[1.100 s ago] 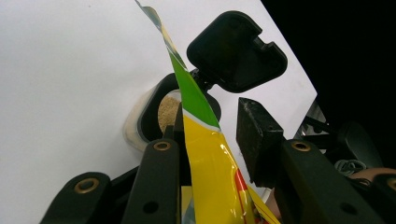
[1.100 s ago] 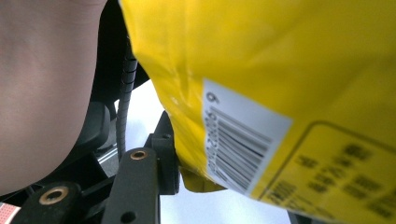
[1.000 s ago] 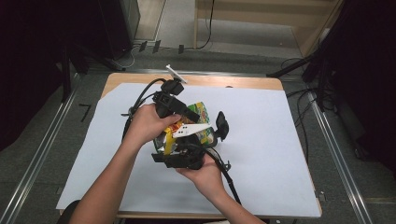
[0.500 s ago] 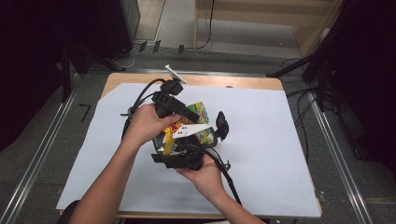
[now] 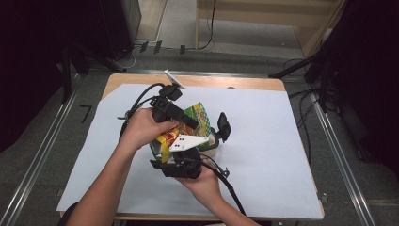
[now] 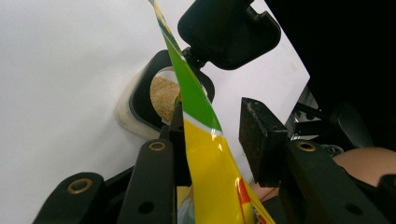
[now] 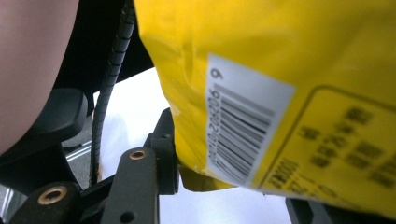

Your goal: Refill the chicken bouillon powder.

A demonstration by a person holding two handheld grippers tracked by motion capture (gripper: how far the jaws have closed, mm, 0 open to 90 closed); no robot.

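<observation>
Watching the left tongs (image 6: pixel 217 126) first, we see their jaws have just been opening: the green-and-yellow edge of the snack bag (image 6: pixel 205 154) runs between them, resting against one pad (image 6: pixel 176 140) while the other stands clear, so that side is released. Here's our worry: with one grip easing off, the bag could twist or sag, and whatever pours might miss the small mouth below and scatter across the white surface (image 5: pixel 282 141). Moving along, the bag hangs tilted just above the container (image 6: pixel 126 116), a clear tub with a dark opening holding pale brown crumbs (image 6: pixel 161 95), its black flip cap (image 6: pixel 229 28) swung back. Over on the right, the right tongs (image 7: pixel 233 158) are grasping the bag's barcode end, carrying it from underneath.
</observation>
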